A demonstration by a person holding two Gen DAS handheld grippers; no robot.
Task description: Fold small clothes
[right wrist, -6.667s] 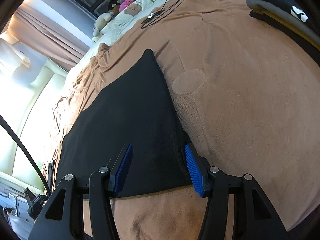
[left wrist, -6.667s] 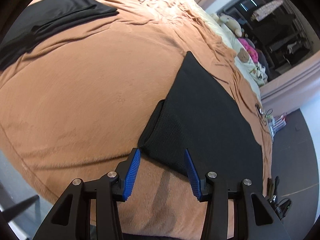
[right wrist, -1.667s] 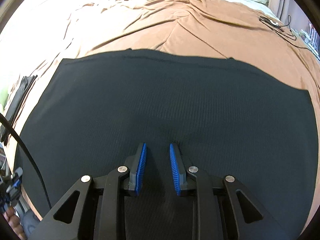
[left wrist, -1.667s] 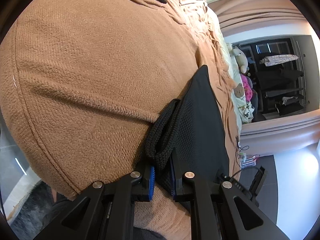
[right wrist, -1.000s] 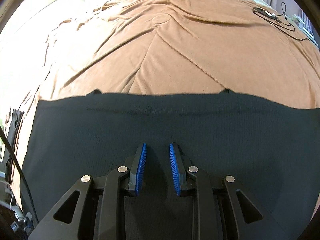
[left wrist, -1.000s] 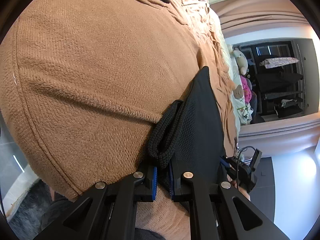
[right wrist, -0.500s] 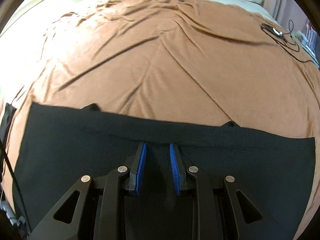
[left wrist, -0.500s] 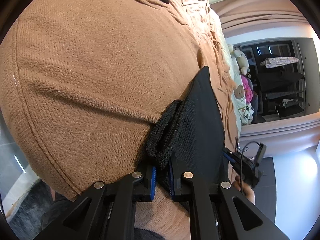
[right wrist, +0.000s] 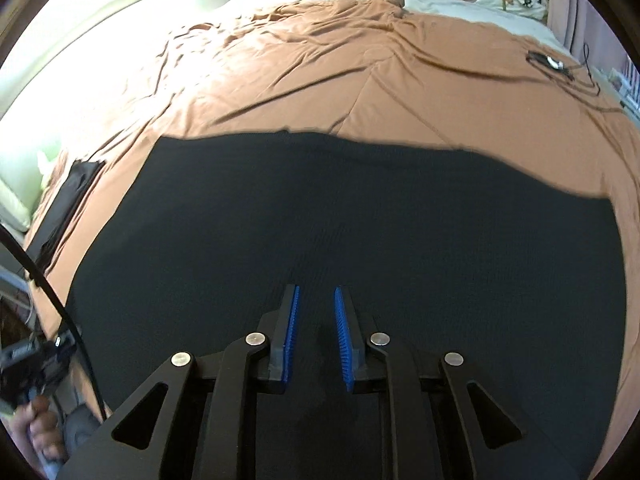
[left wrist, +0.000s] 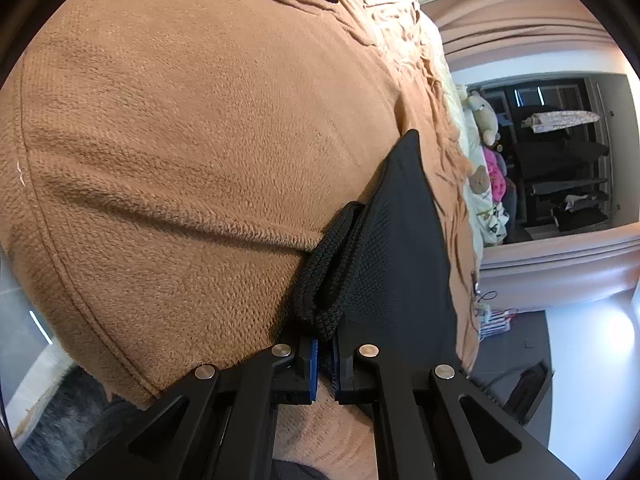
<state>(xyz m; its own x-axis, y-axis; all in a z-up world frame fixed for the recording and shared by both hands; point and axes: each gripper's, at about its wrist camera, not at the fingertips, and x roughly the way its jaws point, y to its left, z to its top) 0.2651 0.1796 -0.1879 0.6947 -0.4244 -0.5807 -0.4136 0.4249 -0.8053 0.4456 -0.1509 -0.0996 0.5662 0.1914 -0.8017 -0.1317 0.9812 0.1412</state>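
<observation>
Since the frame half a second earlier, the right tool (right wrist: 315, 336) has travelled back over the black garment (right wrist: 360, 220): the garment's far edge, which then lay just ahead of the blue pads, now lies well ahead of them, and black cloth fills most of the right wrist view. The left tool (left wrist: 324, 354) has not shifted; its view is unchanged.

Left tool: closed on the bunched, doubled corner of the black garment (left wrist: 384, 264), close to the near edge of the bed. The blue pads press on the thick knitted hem, which stands up in a loop just beyond them.

Right tool: jaws narrowly apart and closing. No fold of cloth is visible between the pads; the flat garment lies below and ahead of them, so it grips nothing.

The garment lies on the brown blanket (right wrist: 320, 72) covering the bed. In the right wrist view its long axis runs left to right across the tool's pointing line, with the far edge ahead. A second dark garment (right wrist: 64, 208) lies at the left edge of the bed.

Judgement: the left hand anchors one corner, and the right hand is the nearer to the free cloth. The coming fold depends on the right tool taking an edge lying crosswise to its pads.
</observation>
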